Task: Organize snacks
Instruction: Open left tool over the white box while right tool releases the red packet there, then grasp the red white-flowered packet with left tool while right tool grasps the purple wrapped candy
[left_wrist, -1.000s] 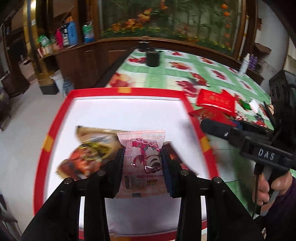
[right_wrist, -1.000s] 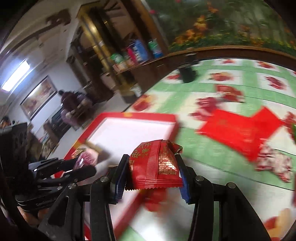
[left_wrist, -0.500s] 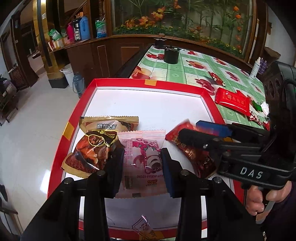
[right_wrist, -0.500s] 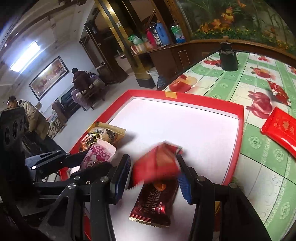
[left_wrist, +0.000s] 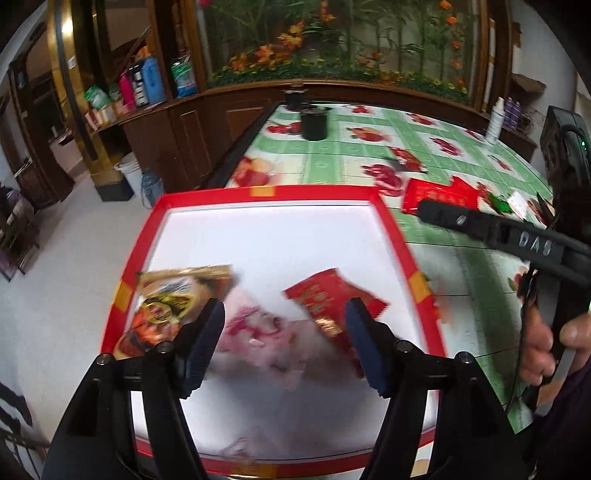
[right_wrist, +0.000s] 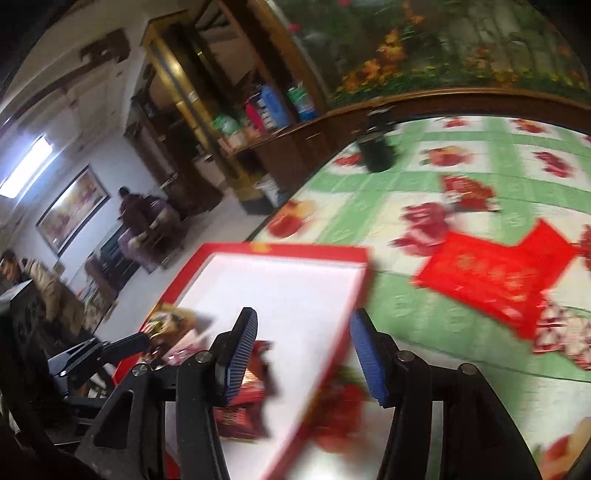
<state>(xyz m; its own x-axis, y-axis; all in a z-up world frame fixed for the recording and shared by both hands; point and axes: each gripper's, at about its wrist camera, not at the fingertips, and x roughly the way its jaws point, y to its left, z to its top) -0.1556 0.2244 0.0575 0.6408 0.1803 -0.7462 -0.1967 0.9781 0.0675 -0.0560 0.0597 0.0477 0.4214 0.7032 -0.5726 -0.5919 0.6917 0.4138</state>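
Note:
A red-rimmed white tray (left_wrist: 391, 236) sits at the table's left end. In it lie a brown-gold snack pack (left_wrist: 173, 299), a blurred pink snack pack (left_wrist: 258, 332) and a red snack pack (left_wrist: 332, 302). My left gripper (left_wrist: 284, 343) hovers over the pink pack with its jaws opening, and the pads are clear of the pack. My right gripper (right_wrist: 304, 354) is over the tray's right rim (right_wrist: 354, 295), jaws opening with nothing between them. A dark red snack pack (right_wrist: 247, 398) lies in the tray below its left finger.
Red packets (right_wrist: 495, 280) lie on the green flowered tablecloth (right_wrist: 406, 192) right of the tray. A black cup (left_wrist: 314, 123) stands at the far end and a white bottle (left_wrist: 494, 122) at the far right. Wooden cabinets and the floor are to the left; people (right_wrist: 133, 206) sit in the background.
The left jaws have spread and let go of the pink pack. The right gripper dropped its red pack into the tray and pulled back to the right, over the rim.

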